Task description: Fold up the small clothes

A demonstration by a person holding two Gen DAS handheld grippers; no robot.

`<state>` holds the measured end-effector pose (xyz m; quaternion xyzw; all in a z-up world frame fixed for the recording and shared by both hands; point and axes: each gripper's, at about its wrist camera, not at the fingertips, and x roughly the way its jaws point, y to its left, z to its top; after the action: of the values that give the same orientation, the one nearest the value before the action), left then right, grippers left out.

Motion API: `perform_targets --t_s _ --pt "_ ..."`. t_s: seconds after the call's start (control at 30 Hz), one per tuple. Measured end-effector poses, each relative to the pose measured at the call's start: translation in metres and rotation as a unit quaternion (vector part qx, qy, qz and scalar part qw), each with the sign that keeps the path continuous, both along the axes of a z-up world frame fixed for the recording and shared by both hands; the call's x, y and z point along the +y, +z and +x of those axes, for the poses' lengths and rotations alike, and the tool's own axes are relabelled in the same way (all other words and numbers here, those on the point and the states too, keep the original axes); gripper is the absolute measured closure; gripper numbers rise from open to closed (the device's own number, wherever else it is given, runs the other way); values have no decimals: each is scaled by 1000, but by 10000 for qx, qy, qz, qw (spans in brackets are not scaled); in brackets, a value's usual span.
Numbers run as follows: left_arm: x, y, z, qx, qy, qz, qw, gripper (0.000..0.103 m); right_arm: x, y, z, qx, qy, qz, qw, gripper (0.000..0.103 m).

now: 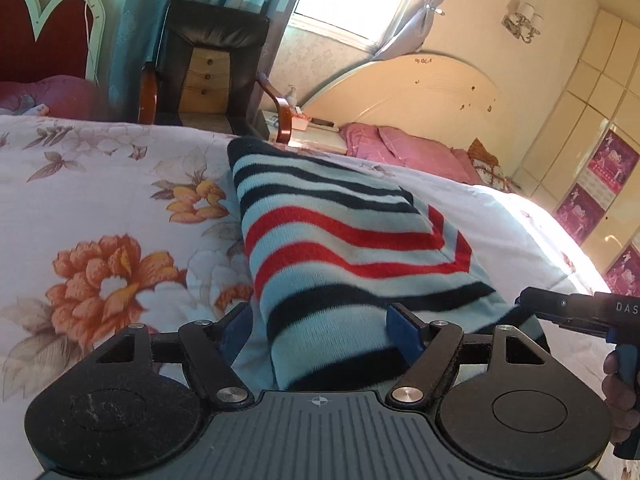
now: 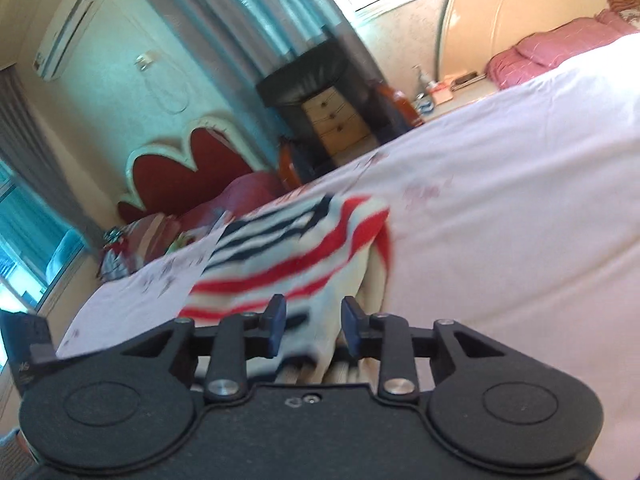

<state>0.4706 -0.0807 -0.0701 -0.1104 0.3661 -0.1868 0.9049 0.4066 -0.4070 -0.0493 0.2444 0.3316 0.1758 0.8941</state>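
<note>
Striped knit garment (image 1: 352, 248) lies partly folded on the floral bedsheet (image 1: 100, 200), its near end between the two tools. Left gripper (image 1: 320, 334) — jaws wide, straddling the near hem, pads clear of the cloth. Right gripper (image 2: 313, 326) — jaws part open, fabric between them, no pinch visible; view blurred. Judgement: set both grips on matching corners, pinch all layers, lift level — then fold so the stripes line up.

Knitted striped sweater (image 1: 340, 240) on smooth printed cotton bedsheet (image 1: 100, 200)
</note>
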Motion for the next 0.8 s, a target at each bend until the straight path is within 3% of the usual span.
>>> perform_targets --t_s 0.07,0.1,0.2,0.3,0.37,0.43,0.5,0.63,0.7,0.8 --pt "3 -9 -10 53 23 32 10000 29 3 -4 -15 46 10 4 10000 89" --pt "4 -14 -14 71 61 81 9999 29 5 -6 -19 85 35 -83 9999 99" --pt "12 -26 -20 100 117 -15 9999 29 11 -25 -25 398 -77 -362 9985 99" --pt "11 -28 -24 -23 44 114 9999 29 10 -34 -31 399 -146 -466 9980 99" --pt "12 -21 -26 -5 67 148 9999 29 11 -32 -34 379 -98 -644 9972 98" --pt "11 -3 -39 -242 121 377 9989 29 8 -24 -38 424 -193 -761 9960 101" --pt "9 12 -52 -497 113 505 9974 29 5 -5 -53 35 -184 -768 9969 101" --pt "-10 19 -63 -598 93 599 9964 29 25 17 -66 -504 203 -971 9938 100" --pt "-23 12 -62 -439 191 930 9945 29 41 15 -64 -543 329 -1328 9891 99" --pt "-32 -8 -60 -117 177 1051 9942 29 59 4 -61 -376 399 -2001 9782 97"
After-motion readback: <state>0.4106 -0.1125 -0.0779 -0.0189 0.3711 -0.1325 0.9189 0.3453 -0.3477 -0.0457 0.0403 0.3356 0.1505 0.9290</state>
